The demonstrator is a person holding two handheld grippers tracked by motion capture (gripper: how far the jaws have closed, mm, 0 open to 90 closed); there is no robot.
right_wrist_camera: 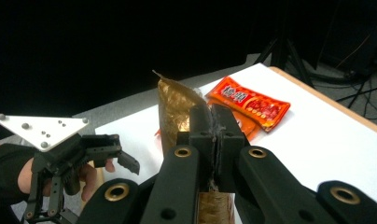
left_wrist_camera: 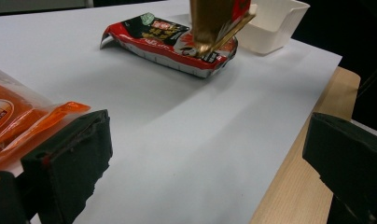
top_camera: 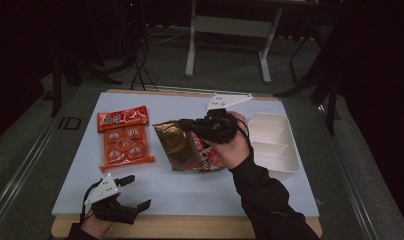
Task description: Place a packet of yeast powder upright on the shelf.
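Dark floor and desk legs lie behind a white surface set on a wooden board. At its near left corner the left tool rests with its jaws wide apart and nothing between them; it should stay parked there, clear of the work. Farther back near the left edge lie two orange snack packs, one partly over the other, and they need no touching. Toward the middle, the right tool has its jaws clamped together on the edge of a gold-lined snack bag, which hangs lifted at that end above a red snack packet that lies flat on the surface. To carry the bag well, I judge the grip should stay firm on the seam, and the lift should clear the red packet fully before swinging right toward the white tray at the right edge, lowering gently so the bag settles inside its walls.
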